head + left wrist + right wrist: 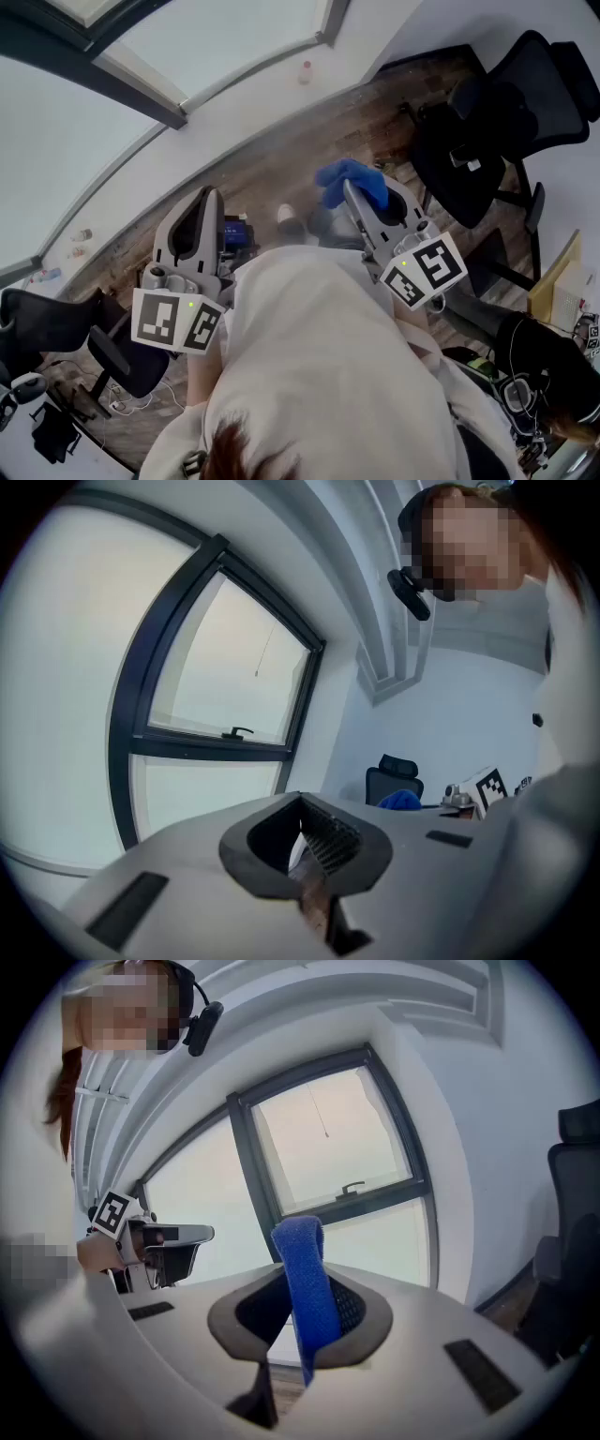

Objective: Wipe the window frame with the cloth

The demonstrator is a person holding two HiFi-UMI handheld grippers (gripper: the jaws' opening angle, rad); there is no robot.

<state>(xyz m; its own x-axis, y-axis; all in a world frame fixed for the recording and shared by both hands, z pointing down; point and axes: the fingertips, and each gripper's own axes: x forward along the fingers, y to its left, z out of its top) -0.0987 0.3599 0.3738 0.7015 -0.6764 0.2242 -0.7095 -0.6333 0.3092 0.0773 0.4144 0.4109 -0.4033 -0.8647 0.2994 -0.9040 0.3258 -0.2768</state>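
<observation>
There are two grippers and one cloth. The right gripper (pixel 302 1324) is squeezed tight on the cloth (pixel 305 1274) and holds it up in front of the dark window frame (pixel 251 1171), well apart from it. The cloth is bright blue, fuzzy and folded into a strip. The left gripper (pixel 306 844) also faces the window frame, with its jaws together and nothing in them.

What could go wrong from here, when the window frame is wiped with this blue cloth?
The right hand-held gripper pinches only a narrow fold of the blue cloth; rubbing on the window frame could pull it out.
The window handle sticks out from the frame, so the cloth or jaws might snag on it.
An office chair and floor cables lie close to the person; a step toward the window could trip.
</observation>
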